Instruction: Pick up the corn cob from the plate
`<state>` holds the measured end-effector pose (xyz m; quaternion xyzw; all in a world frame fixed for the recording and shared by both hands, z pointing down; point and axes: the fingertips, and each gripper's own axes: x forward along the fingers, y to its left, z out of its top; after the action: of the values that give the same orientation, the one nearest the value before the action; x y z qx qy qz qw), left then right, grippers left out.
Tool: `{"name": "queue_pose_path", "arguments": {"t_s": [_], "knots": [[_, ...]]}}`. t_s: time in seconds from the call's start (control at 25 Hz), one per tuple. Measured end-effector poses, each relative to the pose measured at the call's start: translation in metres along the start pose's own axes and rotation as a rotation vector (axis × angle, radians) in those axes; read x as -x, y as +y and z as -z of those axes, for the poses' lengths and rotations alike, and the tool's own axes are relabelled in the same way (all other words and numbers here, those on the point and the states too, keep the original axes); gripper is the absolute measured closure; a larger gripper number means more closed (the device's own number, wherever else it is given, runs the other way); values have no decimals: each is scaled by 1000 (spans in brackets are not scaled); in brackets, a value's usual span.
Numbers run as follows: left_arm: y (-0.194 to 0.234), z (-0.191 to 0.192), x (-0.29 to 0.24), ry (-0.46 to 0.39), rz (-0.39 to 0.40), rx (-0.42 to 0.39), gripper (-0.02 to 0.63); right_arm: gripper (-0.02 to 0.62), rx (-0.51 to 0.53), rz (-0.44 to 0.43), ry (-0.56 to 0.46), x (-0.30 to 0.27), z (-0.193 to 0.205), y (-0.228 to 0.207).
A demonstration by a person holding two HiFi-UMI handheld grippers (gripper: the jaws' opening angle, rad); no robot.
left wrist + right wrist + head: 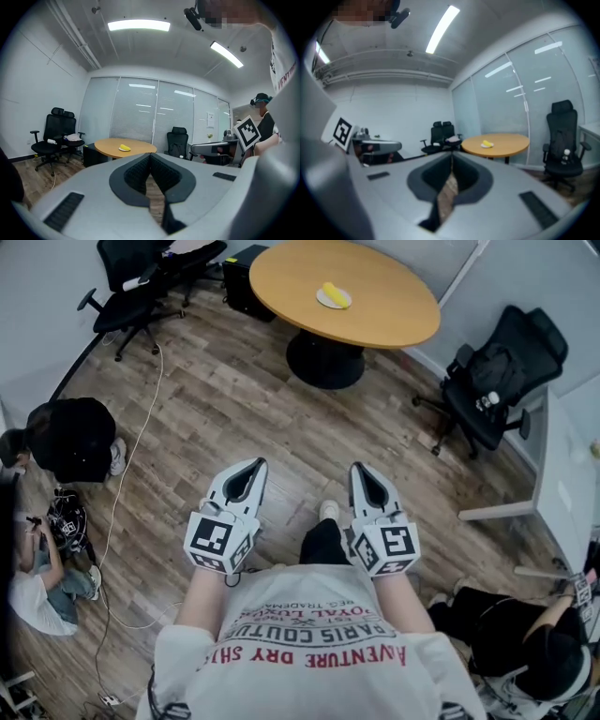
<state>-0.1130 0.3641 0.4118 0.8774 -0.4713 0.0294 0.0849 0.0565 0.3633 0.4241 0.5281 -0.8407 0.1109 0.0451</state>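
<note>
A yellow corn cob (334, 292) lies on a small white plate (322, 299) on the round wooden table (375, 315) far ahead of me. It also shows small as the corn cob (124, 148) in the left gripper view and the corn cob (487, 144) in the right gripper view. My left gripper (255, 465) and right gripper (359, 469) are held side by side close to the person's chest, well short of the table. Both are shut with nothing between the jaws.
Black office chairs (141, 282) stand left of the table and another chair (502, 371) to its right. A white desk (562, 484) sits at the right edge. People sit on the wood floor at left (56, 442) and lower right (525, 634). A cable (141, 427) trails across the floor.
</note>
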Motion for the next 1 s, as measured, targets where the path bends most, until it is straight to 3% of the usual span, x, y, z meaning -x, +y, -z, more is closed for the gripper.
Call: {"name": "queue_pose_path", "arguments": {"t_s": [0.28, 0.6, 1.0], "knots": [[16, -18, -89, -10, -66, -4, 571, 566, 38, -59, 1, -70, -26, -70], [9, -51, -232, -42, -86, -11, 571, 566, 54, -104, -4, -144, -66, -189], [23, -55, -313, -20, -34, -14, 571, 566, 52, -79, 28, -200, -71, -245]]}}
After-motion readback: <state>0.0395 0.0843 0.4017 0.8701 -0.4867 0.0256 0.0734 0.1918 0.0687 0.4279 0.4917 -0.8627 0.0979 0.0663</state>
